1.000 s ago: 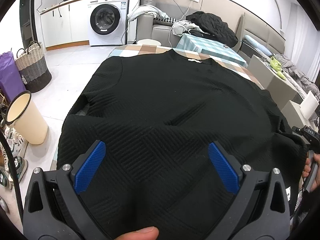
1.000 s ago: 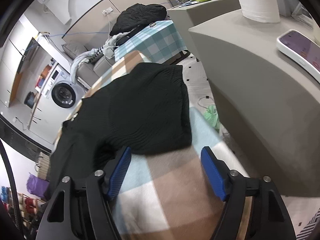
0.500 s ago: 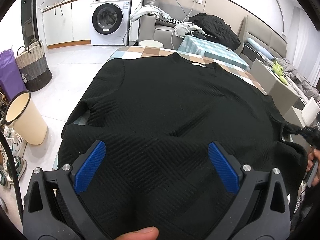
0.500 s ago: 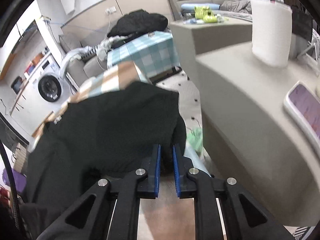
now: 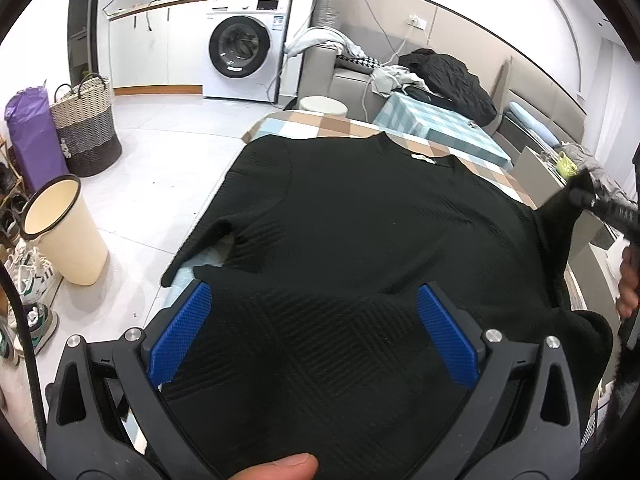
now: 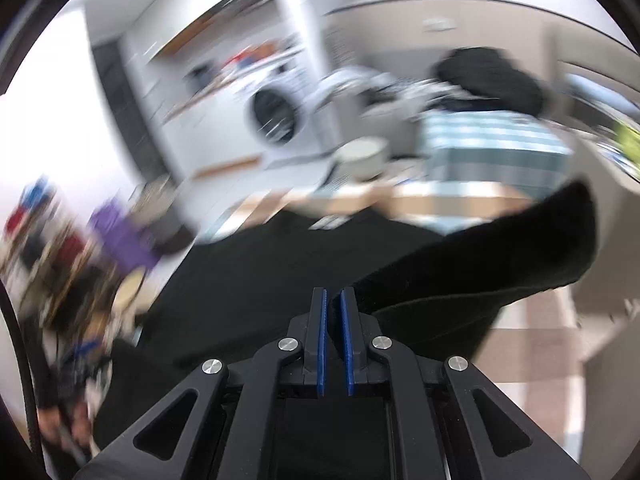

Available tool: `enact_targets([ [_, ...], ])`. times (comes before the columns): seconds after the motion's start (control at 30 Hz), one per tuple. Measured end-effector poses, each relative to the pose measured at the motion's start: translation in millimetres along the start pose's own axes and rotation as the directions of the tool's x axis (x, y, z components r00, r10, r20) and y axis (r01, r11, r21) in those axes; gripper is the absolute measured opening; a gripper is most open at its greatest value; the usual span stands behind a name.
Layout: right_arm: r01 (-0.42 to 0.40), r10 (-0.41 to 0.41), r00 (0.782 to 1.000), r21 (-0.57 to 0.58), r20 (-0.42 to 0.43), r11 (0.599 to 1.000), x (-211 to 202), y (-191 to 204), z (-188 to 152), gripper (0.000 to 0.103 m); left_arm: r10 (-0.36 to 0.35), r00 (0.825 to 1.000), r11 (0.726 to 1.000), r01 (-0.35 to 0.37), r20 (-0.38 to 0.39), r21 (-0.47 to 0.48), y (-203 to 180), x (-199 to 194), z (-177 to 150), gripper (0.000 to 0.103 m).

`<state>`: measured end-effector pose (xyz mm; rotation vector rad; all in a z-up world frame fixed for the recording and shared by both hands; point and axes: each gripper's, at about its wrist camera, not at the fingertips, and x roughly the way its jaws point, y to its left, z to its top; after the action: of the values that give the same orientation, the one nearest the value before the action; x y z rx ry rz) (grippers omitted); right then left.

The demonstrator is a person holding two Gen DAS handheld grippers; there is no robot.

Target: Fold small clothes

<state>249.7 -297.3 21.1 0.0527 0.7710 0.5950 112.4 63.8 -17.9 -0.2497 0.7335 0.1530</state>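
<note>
Black textured knit sweater flat on checked table, soft, floppy, bit heavy. Right gripper clenched on sleeve at 3 o'clock; left gripper released, above hem. Grab cuff edges.

Left claw gapes wide; right claw is nearly closed.
</note>
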Motion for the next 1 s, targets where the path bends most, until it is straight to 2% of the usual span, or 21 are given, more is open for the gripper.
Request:
enact_targets([
  [0.1, -0.066, 0.057, 0.988, -0.057, -0.141, 0.996, 26.3, 16.5, -17.1, 0.008, 0.015, 1.000, 1.000, -0.015, -0.006, -0.009, 8.1, -1.4, -3.7, 0.102],
  [0.13, -0.073, 0.062, 0.985, -0.060, -0.158, 0.996, 30.2, 17.2, -22.0, 0.015, 0.020, 1.000, 1.000, -0.020, -0.012, -0.014, 10.6, -0.3, -4.4, 0.102],
  [0.17, -0.057, 0.043, 0.982, -0.071, -0.184, 0.996, 32.3, 21.0, -29.1, 0.029, 0.022, 1.000, 1.000, -0.023, -0.016, -0.018, 12.8, 0.6, -5.0, 0.102],
  [0.23, -0.003, -0.008, 0.980, -0.054, -0.198, 0.999, 31.9, 13.3, -40.1, 0.039, 0.029, 0.999, 0.999, -0.029, -0.018, -0.021, 16.0, 0.3, -6.6, 0.102],
  [0.3, 0.090, -0.091, 0.973, -0.013, -0.213, 0.996, 30.2, -6.5, -45.7, 0.040, 0.034, 0.999, 0.999, -0.035, -0.020, -0.025, 18.7, 1.7, -7.5, 0.102],
  [0.37, 0.214, -0.208, 0.951, -0.002, -0.229, 0.977, 27.1, -24.8, -53.3, 0.047, 0.037, 0.999, 0.999, -0.038, -0.024, -0.030, 20.2, 3.9, -7.7, 0.102],
  [0.43, 0.269, -0.249, 0.933, 0.043, -0.261, 0.962, 30.0, -46.8, -61.6, 0.054, 0.046, 0.998, 0.998, -0.047, -0.031, -0.033, 21.3, 6.7, -7.6, 0.102],
  [0.5, 0.275, -0.227, 0.922, 0.117, -0.314, 0.954, 36.6, -67.6, -65.9, 0.054, 0.060, 0.998, 0.997, -0.061, -0.036, -0.038, 24.1, 9.6, -7.4, 0.102],
  [0.57, 0.216, -0.155, 0.934, 0.164, -0.322, 0.963, 38.4, -74.8, -71.2, 0.054, 0.071, 0.997, 0.996, -0.074, -0.039, -0.059, 31.8, 10.0, -7.2, 0.102],
  [0.63, 0.188, -0.137, 0.935, 0.129, -0.328, 0.974, 39.9, -66.4, -79.3, 0.054, 0.078, 0.996, 0.992, -0.081, -0.042, -0.092, 42.2, 11.1, -6.7, 0.102],
  [0.7, 0.205, -0.180, 0.926, 0.043, -0.333, 0.978, 44.8, -54.9, -81.1, 0.054, 0.093, 0.995, 0.985, -0.099, -0.045, -0.139, 57.4, 13.0, -5.8, 0.102],
  [0.73, 0.229, -0.215, 0.915, 0.001, -0.342, 0.973, 49.4, -49.6, -83.2, 0.040, 0.103, 0.994, 0.981, -0.109, -0.046, -0.158, 65.0, 13.1, -5.9, 0.102],
  [0.77, 0.272, -0.269, 0.895, -0.043, -0.355, 0.961, 55.6, -48.4, -87.5, 0.021, 0.110, 0.993, 0.978, -0.116, -0.045, -0.171, 70.4, 13.0, -6.4, 0.102],
  [0.8, 0.318, -0.324, 0.872, -0.078, -0.366, 0.945, 59.5, -48.1, -90.5, 0.020, 0.122, 0.992, 0.973, -0.129, -0.044, -0.194, 80.4, 13.0, -7.0, 0.102],
  [0.83, 0.343, -0.349, 0.862, -0.084, -0.368, 0.936, 59.6, -52.1, -94.2, 0.020, 0.129, 0.991, 0.969, -0.136, -0.045, -0.208, 86.3, 13.4, -7.5, 0.102],
  [0.9, 0.330, -0.322, 0.878, -0.040, -0.354, 0.943, 53.5, -54.2, -94.3, 0.023, 0.140, 0.988, 0.955, -0.151, -0.061, -0.255, 104.1, 16.8, -8.6, 0.102],
  [0.93, 0.312, -0.297, 0.900, -0.002, -0.320, 0.950, 44.3, -53.3, -92.5, 0.030, 0.136, 0.988, 0.946, -0.150, -0.068, -0.288, 113.8, 18.6, -9.3, 0.101],
  [0.97, 0.308, -0.287, 0.910, 0.023, -0.301, 0.951, 35.7, -53.7, -92.0, 0.043, 0.120, 0.991, 0.936, -0.135, -0.068, -0.325, 123.1, 20.5, -9.7, 0.095],
  [1.0, 0.307, -0.282, 0.918, 0.050, -0.279, 0.950, 28.0, -51.9, -91.5, 0.047, 0.102, 0.993, 0.930, -0.117, -0.062, -0.349, 130.1, 21.4, -9.5, 0.090],
])
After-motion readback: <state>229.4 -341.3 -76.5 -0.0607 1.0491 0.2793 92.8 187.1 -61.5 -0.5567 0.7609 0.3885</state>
